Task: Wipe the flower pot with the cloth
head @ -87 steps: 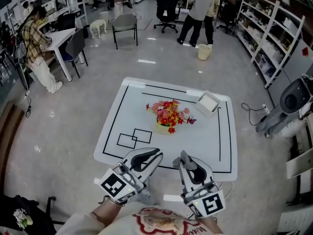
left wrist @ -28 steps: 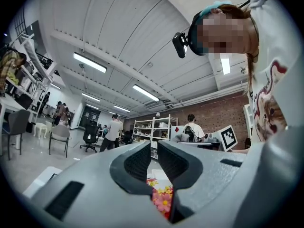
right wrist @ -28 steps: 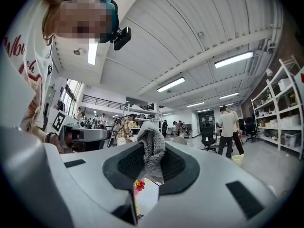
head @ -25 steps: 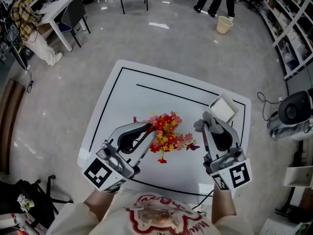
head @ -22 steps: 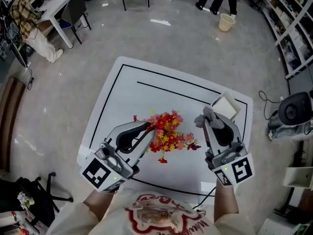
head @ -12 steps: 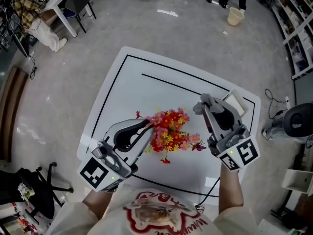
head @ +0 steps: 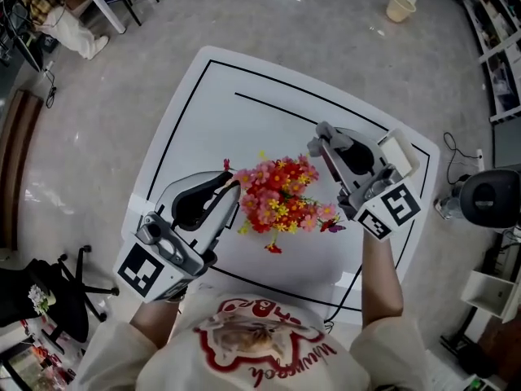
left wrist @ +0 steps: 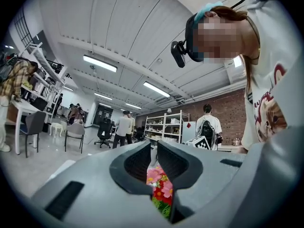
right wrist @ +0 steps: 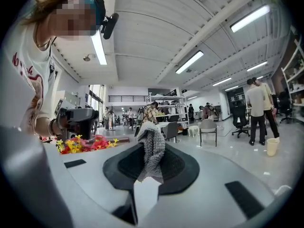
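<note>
A bunch of red, pink and yellow flowers (head: 281,202) stands mid-table and hides its pot from above. My left gripper (head: 232,184) is shut with nothing in it, its tips touching the flowers' left side. In the left gripper view (left wrist: 154,148) the flowers (left wrist: 159,182) show through the slit between the jaws. My right gripper (head: 319,137) reaches in beside the flowers' upper right and is shut on a grey knitted cloth (head: 317,142). In the right gripper view (right wrist: 151,163) the cloth (right wrist: 153,144) hangs between the pads, with the flowers (right wrist: 83,144) and left gripper (right wrist: 76,120) off to the left.
The white table (head: 203,112) carries black border lines. A white box (head: 400,149) sits at its right corner behind my right gripper. On the floor are a bucket (head: 400,6), a grey machine (head: 488,198) with a cable, and a black chair base (head: 69,287). People stand far off.
My right gripper has carried the cloth forward and down, from the table's right side to the flowers' far right side. The left gripper has sunk slightly against the flowers. The view has closed in.
</note>
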